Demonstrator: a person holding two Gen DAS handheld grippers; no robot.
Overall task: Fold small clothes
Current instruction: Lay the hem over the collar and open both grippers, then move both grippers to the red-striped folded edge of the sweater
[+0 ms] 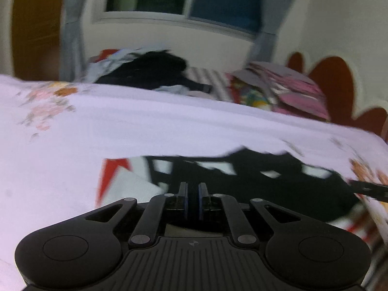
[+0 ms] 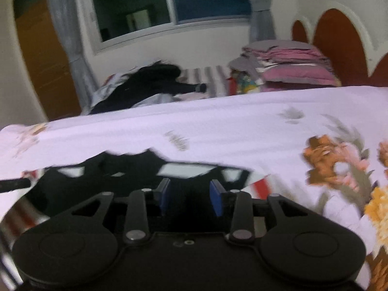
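Left gripper (image 1: 193, 200) is seen with its blue pads nearly together over the black, white and red garment (image 1: 266, 184), though whether cloth is pinched between them cannot be told; right gripper (image 2: 190, 197) is held with its jaws wide apart above the same garment (image 2: 101, 181). Beyond the garment's ragged far edge, bare floral bedsheet (image 1: 157, 126) is spread. Past the sheet, one dark clothes pile (image 2: 150, 82) and one stack of pink bedding (image 2: 291, 65) are seen.

I'm seeing even indoor light brightening the sheet (image 1: 169, 121) beyond the fingers, while the window (image 2: 169, 2) far ahead is showing dark. Motion blur is smearing both views, and fisheye bending is curving the edges.
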